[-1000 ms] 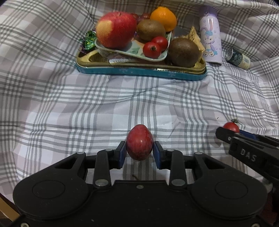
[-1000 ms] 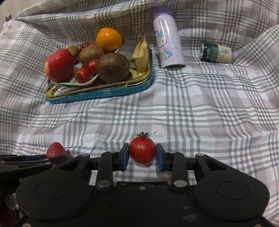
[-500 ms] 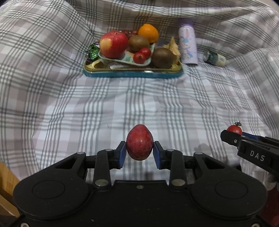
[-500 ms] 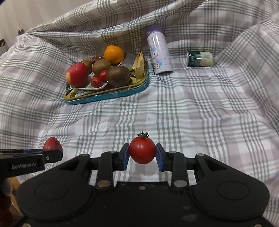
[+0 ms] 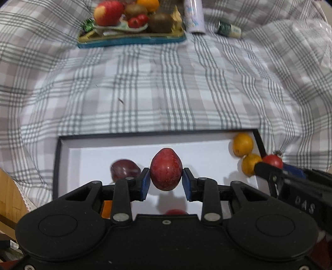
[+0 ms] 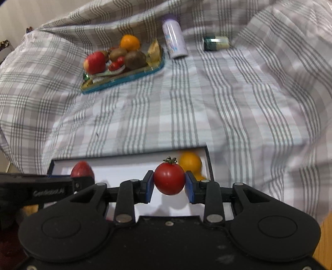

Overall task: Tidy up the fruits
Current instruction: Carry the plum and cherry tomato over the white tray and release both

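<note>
My left gripper (image 5: 166,179) is shut on a dark red plum (image 5: 166,169) and holds it above a white box with a black rim (image 5: 145,134). My right gripper (image 6: 169,183) is shut on a cherry tomato (image 6: 169,181) over the box's right end (image 6: 209,164). In the box lie a dark plum (image 5: 124,172), two small oranges (image 5: 242,144) and a red fruit (image 5: 176,212) half hidden by my left gripper. The right gripper with its tomato shows at the right of the left wrist view (image 5: 271,162).
A teal and gold tin tray (image 5: 132,40) far back holds an apple (image 5: 106,12), kiwis, tomatoes and an orange. A lilac bottle (image 6: 174,39) and a small green can (image 6: 215,43) lie to its right. Plaid cloth covers the surface. A wooden edge (image 5: 10,199) is at the left.
Both grippers pulled back toward me with their fruit still held. The white box came into view beneath them and the fruit tray is now farther away.
</note>
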`<state>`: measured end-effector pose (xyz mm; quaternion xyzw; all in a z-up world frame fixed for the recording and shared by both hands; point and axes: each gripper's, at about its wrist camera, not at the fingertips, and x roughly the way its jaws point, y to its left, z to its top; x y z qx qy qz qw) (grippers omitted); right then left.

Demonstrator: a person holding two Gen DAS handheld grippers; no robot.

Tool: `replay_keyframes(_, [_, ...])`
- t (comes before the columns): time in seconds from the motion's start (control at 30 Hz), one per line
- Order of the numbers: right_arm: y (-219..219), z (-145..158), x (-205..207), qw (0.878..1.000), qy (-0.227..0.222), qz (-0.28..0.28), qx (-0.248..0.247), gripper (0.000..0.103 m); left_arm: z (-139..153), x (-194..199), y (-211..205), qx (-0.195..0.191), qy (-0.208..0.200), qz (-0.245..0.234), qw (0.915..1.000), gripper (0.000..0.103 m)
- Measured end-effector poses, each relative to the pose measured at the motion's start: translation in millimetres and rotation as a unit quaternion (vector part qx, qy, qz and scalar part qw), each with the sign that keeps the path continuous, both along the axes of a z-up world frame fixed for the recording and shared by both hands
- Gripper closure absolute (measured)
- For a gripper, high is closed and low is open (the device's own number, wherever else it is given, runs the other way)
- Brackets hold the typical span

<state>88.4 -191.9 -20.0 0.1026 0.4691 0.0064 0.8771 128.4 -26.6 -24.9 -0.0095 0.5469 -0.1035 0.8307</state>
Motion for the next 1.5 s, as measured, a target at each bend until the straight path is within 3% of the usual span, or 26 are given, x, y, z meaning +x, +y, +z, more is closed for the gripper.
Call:
replay_keyframes(0.2, [-4, -18, -14, 0.999, 0.031, -0.009, -0.001, 0.069, -12, 4, -11, 0.021, -0.002, -0.004, 0.9998, 0.061])
replay_keyframes(0.47, [-1, -25, -10, 0.999, 0.038, -0.008, -0.008, 0.069, -17, 11, -17, 0.037, -0.004, -0.005, 0.9993, 0.061])
replay_keyframes(0.87, [11, -25, 2, 0.999, 0.029, 0.012, -0.016, 0.069, -4, 1, -4, 0.05, -0.024, 0.027, 0.9981, 0.061])
replay_keyframes(1.33, [43, -5, 5, 0.997, -0.012, 0.068, -0.032, 0.069, 2, -26, 23, 0.057, -0.035, 0.071, 0.9953, 0.061])
replay_keyframes(1.5, [59, -12, 13, 0.996, 0.0, 0.086, -0.022, 0.069, 0, -34, 38, 0.056, -0.032, 0.093, 0.9935, 0.061])
